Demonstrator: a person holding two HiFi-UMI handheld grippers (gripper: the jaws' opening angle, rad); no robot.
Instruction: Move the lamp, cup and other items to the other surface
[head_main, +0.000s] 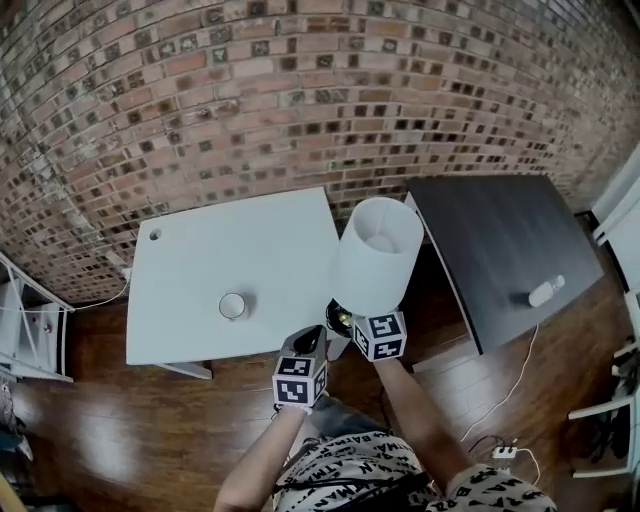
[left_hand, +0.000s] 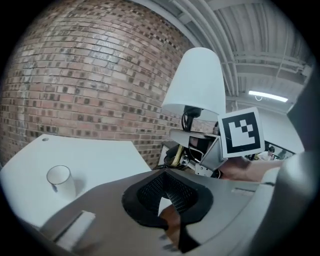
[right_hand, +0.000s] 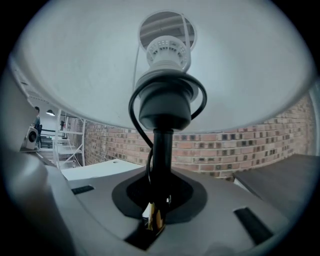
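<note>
The lamp (head_main: 378, 255), with a white shade and a black stem, hangs upright over the gap between the two tables. My right gripper (head_main: 365, 325) is shut on its stem just under the shade. In the right gripper view the stem (right_hand: 162, 145) rises from between the jaws of the right gripper (right_hand: 159, 200), and a black cord loops round the socket. A white cup (head_main: 232, 305) stands near the front of the white table (head_main: 250, 240). My left gripper (head_main: 308, 347) hovers beside the lamp's base with its jaws shut on nothing. Its own view shows the left gripper (left_hand: 167, 197), the lamp (left_hand: 197, 82) and the cup (left_hand: 60, 179).
The dark table (head_main: 500, 240) stands to the right with a small white object (head_main: 546, 291) near its front edge. A brick wall runs behind both tables. A white shelf (head_main: 30, 330) stands at far left. A power strip (head_main: 505, 452) and cord lie on the wooden floor.
</note>
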